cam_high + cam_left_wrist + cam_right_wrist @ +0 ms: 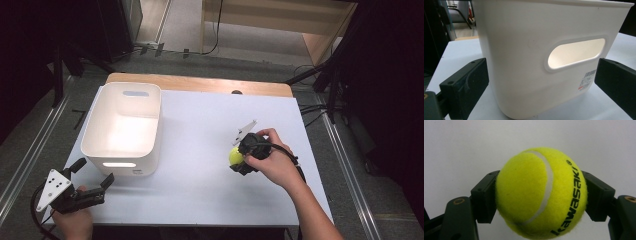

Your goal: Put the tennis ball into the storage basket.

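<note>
We see a yellow-green tennis ball (541, 192) with a white seam and black lettering; a white bin (122, 130); black fingers (485, 197); a pale tabletop (200, 150).

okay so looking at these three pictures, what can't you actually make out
- High view: part of the tennis ball is covered by the right gripper and hand.
- Left gripper view: the white bin has its base corner cut off by the bottom edge; its label is too small to read.
- Right gripper view: the ball's far side faces away.

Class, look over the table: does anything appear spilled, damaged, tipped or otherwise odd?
Nothing stands out. The white bin stands upright on the table, and the ball sits whole between the right gripper's jaws.
</note>
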`<state>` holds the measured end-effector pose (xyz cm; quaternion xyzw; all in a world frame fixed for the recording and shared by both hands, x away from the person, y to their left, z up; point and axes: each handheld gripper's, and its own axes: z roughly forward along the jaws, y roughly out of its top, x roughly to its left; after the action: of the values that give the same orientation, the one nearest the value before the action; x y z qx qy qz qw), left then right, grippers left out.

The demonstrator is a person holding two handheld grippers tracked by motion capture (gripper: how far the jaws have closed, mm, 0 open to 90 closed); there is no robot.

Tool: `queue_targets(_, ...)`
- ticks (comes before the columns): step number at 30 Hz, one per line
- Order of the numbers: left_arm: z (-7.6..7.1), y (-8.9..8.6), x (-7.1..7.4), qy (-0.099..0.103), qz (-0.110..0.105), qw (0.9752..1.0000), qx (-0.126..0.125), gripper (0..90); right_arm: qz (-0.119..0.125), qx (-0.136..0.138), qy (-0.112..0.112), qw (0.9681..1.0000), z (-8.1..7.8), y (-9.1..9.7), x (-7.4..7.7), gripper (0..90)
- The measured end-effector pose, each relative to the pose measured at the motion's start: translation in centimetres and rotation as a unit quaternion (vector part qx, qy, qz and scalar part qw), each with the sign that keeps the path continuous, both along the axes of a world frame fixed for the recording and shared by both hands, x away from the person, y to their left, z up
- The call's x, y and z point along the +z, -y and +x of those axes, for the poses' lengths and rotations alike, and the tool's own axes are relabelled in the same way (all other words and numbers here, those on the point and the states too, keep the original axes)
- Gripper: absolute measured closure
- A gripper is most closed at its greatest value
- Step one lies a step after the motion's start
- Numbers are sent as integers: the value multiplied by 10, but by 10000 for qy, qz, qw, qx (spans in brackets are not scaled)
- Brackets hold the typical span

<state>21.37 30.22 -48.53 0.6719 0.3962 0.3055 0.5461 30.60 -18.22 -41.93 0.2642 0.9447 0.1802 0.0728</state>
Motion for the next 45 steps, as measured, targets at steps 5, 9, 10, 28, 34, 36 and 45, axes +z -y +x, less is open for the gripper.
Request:
queue_targets(5, 0, 0, 0, -1, 0, 10000, -3, 0, -5, 48, -13, 10000, 4, -9, 5, 237)
queue_targets(9, 0, 0, 0, -4, -10, 10000, -9, 0, -13, 155, 3, 9999, 7, -16, 8, 237)
queue_targets(10, 0, 0, 0, 0, -11, 10000, -11, 0, -20, 148, -7, 9999, 8, -18, 10, 237)
queue_targets(28, 1, 0, 0, -3, 3, 10000, -11, 0, -3, 444, 14, 9990, 19, -48, 28, 237)
queue_targets(34, 1, 0, 0, -18, 31, 10000, -9, 0, -3, 521, 12, 9986, 21, -58, 32, 237)
queue_targets(36, 1, 0, 0, -10, 20, 10000, 3, 0, -15, 536, -15, 9986, 21, -62, 33, 237)
queue_targets(45, 1, 0, 0, -23, 32, 10000, 5, 0, -67, 743, 36, 9972, 24, -75, 37, 237)
